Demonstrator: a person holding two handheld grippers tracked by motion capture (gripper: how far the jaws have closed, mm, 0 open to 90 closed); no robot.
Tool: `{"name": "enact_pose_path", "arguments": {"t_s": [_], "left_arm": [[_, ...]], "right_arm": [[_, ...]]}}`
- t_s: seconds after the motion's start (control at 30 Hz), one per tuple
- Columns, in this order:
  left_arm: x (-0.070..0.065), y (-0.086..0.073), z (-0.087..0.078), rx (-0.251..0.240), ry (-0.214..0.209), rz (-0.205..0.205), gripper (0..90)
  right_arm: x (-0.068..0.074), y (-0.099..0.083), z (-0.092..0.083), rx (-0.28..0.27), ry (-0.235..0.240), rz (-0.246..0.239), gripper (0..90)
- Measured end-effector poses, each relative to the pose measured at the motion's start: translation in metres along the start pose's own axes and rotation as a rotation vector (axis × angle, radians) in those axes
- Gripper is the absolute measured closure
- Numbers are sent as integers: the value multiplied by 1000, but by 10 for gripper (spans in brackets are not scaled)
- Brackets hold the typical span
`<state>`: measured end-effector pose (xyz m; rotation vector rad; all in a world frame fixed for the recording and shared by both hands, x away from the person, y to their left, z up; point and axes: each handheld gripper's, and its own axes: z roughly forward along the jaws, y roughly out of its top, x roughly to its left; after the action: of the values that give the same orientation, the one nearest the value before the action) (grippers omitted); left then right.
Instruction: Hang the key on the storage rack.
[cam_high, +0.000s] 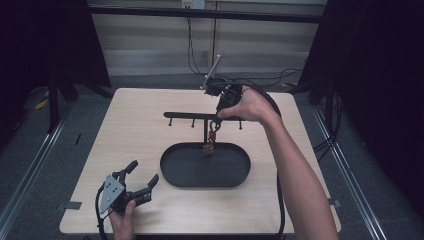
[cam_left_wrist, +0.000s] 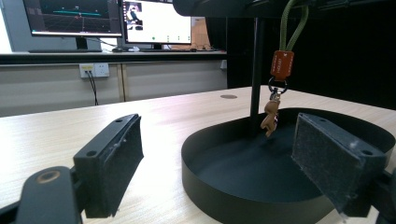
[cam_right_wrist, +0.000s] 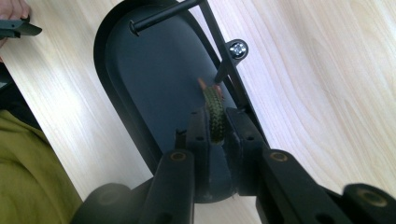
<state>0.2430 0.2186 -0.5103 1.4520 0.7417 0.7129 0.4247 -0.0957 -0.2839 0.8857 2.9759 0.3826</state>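
A keychain (cam_high: 212, 137) with a green cord (cam_left_wrist: 293, 23), an orange tag (cam_left_wrist: 282, 64) and a small brown figure (cam_left_wrist: 271, 119) hangs by the post of a black stand, over its oval tray (cam_high: 165, 172). My right gripper (cam_high: 216, 120) points down at the stand's rail (cam_high: 187, 115). Its pads sit close on both sides of the cord (cam_right_wrist: 214, 109), right beside a peg (cam_right_wrist: 222, 74). Whether the loop sits on the peg is hidden. My left gripper (cam_high: 143, 172) rests open and holds nothing on the near left of the table, facing the tray wall (cam_left_wrist: 210, 186).
The rail carries several small pegs (cam_high: 171, 122) along its length. A wooden table (cam_high: 130, 130) has bare room to the left and right of the tray. Cables (cam_high: 270, 80) trail off the far edge. Monitors (cam_left_wrist: 112, 18) stand beyond the table.
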Motion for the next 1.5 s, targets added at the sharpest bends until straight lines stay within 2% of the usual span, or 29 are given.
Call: {"name": "enact_pose_path", "arguments": {"t_s": [0.2,0.4,0.5,0.67,0.77,0.93,1.03,1.1,1.2,1.37,1.43,1.5], "left_arm": [[1,0,-1,7,-3,7,159],[0,0,-1,6,-2,5,159],[-1,0,0,-4,0,-9,159],[0,0,0,0,-3,0,159],[0,0,0,2,-2,4,159],[0,0,0,4,-2,4,159],[0,0,-1,5,-1,5,159],[0,0,0,1,-1,1,159],[0,0,0,2,-1,2,159],[0,0,0,1,-1,0,159],[0,0,0,2,0,2,159],[0,0,0,3,-1,4,159]], "right_arm": [[-2,-8,-2,-32,44,36,659],[0,-15,-5,-75,82,45,600],[6,-18,-6,-95,84,37,558],[15,-23,-6,-130,68,24,492],[19,-28,-8,-154,74,42,481],[25,-36,-5,-154,79,27,490],[29,-41,-2,-158,66,47,506],[31,-46,1,-155,86,40,501],[31,-53,6,-157,71,60,498],[36,-68,16,-194,66,59,485],[35,-75,19,-231,67,72,458],[34,-86,23,-282,61,106,453]]}}
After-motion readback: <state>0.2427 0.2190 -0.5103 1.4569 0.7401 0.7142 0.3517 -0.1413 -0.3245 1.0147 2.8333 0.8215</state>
